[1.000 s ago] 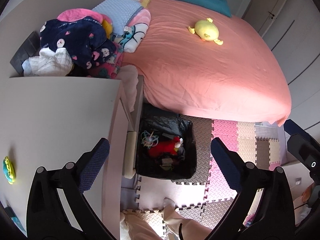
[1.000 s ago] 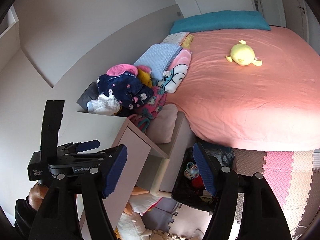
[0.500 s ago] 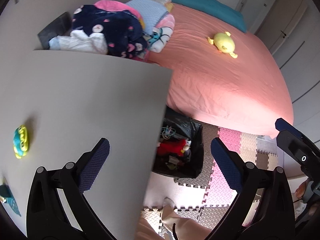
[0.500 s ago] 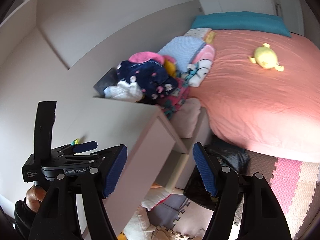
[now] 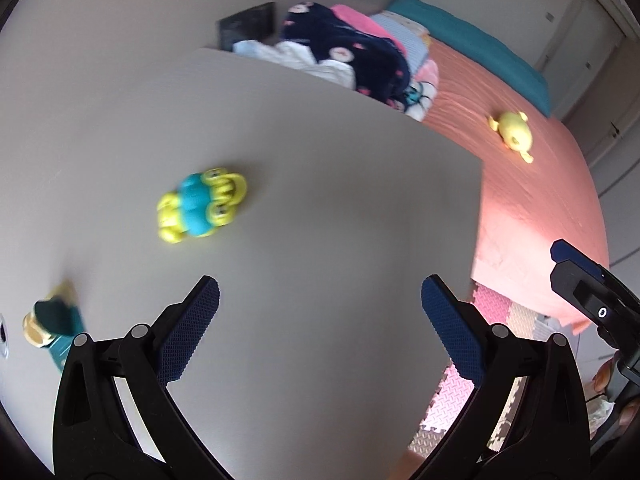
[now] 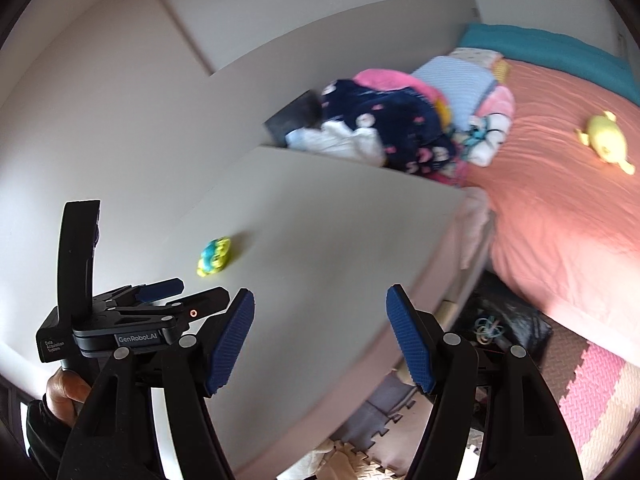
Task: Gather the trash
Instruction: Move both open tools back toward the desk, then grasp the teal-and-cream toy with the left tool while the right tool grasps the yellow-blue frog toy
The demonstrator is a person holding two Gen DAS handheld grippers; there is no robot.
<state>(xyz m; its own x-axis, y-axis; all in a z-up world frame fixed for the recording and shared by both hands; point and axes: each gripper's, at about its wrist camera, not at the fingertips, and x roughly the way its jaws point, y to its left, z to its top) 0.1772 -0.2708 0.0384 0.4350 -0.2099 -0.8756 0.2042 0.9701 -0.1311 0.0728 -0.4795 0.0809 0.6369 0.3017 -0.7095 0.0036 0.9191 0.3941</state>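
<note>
Lying on the grey worktop [image 5: 320, 220], a yellow-and-teal plastic toy [image 5: 201, 204] sits beyond and left of the left gripper [image 5: 320, 308], whose jaws stand spread and empty.

Grey tabletop [image 5: 320, 240] with a yellow-and-teal toy [image 5: 200, 204] and a second teal-and-yellow object [image 5: 52, 326] at its edge.

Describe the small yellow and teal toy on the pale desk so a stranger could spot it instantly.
Find the pale grey desktop beside the pink-sheeted bed. Near its middle lies the small yellow and teal plastic toy. It is rounded, with yellow loops around a teal centre, unlike the blurred darker teal item at the desk's edge.
</note>
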